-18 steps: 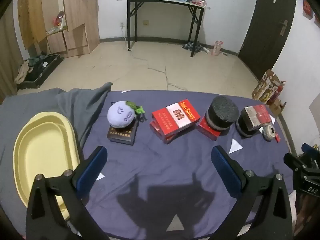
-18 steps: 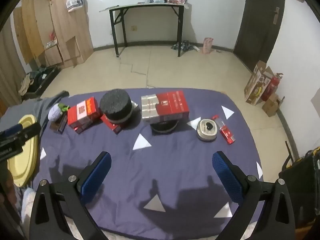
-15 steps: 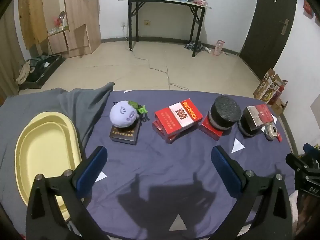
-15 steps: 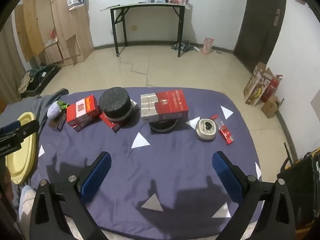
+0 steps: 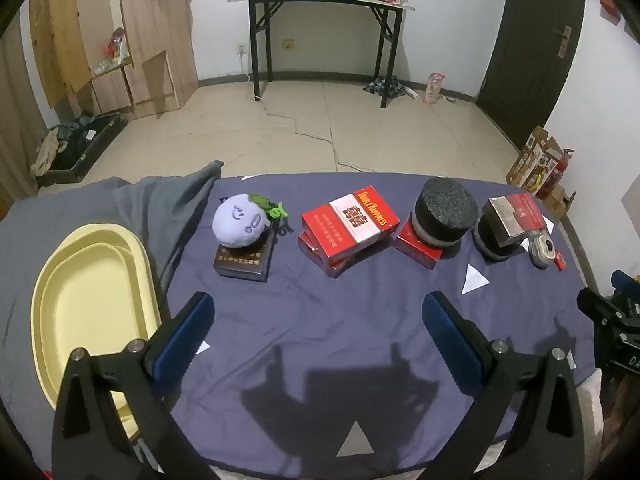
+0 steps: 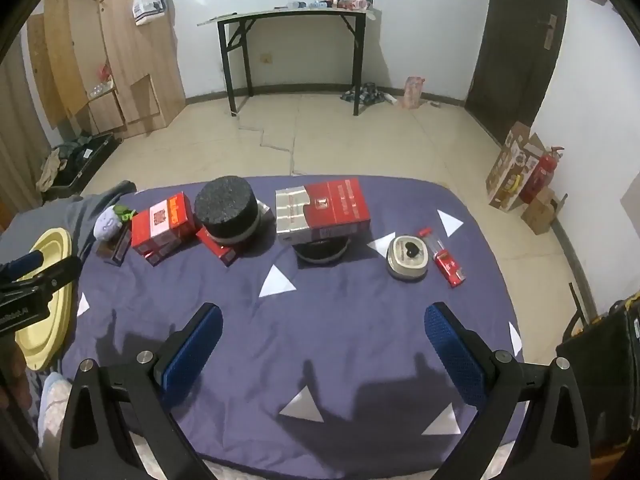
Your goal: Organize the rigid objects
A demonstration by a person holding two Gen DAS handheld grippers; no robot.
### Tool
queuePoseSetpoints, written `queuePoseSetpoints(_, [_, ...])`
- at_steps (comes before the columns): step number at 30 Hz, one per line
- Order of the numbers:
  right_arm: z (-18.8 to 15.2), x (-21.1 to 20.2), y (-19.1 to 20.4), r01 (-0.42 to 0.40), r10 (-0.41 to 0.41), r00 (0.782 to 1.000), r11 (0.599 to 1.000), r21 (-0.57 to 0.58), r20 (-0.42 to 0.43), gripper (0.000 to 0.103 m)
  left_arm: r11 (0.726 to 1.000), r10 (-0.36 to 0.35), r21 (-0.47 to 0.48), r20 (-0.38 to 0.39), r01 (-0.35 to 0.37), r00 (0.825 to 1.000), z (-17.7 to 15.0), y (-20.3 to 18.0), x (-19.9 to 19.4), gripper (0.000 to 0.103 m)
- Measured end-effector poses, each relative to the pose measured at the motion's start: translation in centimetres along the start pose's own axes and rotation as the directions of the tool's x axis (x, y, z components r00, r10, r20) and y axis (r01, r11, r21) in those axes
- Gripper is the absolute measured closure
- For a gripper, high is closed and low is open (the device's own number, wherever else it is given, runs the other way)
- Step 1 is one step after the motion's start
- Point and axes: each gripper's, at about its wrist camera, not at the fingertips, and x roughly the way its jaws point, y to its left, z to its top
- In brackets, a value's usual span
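Both the left tongs point(image 5: 318, 322) and right tongs point(image 6: 323, 330) hang released, gripping nothing, above the purple-clothed table point(image 5: 320, 320). Red cardboard cartons point(image 5: 349, 222) lie at twelve o'clock from the left tongs, the pale yellow oval plastic tray point(image 5: 86, 308) at nine.

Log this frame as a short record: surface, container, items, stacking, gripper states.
surface: purple cloth
container: yellow tray, left side, nothing in it
items: plush toy on dark box; red cartons; black cylinder; round tin; small red pack
left gripper: open, holding nothing
right gripper: open, holding nothing
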Motion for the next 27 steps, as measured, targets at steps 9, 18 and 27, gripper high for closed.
queuePoseSetpoints(9, [0.10,0.11,-0.27,0.002,-0.002,1.000,1.000,0.008,-0.013,0.000,1.000,-0.003,-0.006,-0.015,0.003,1.000,-0.26,-0.17,0.38,0.000])
queuePoseSetpoints(18, [0.18,0.47,-0.46,0.001,0.000,1.000,1.000,0.011,-0.018,0.000,1.000,-0.006,-0.009,-0.027,0.006,1.000,-0.30,-0.23,0.69,0.000])
queuePoseSetpoints(27, [0.09,0.86,-0.11,-0.011,0.011,1.000,1.000,-0.001,-0.027,0.000,1.000,-0.012,-0.017,-0.035,0.011,0.999,-0.44,0.06,0.82,0.000])
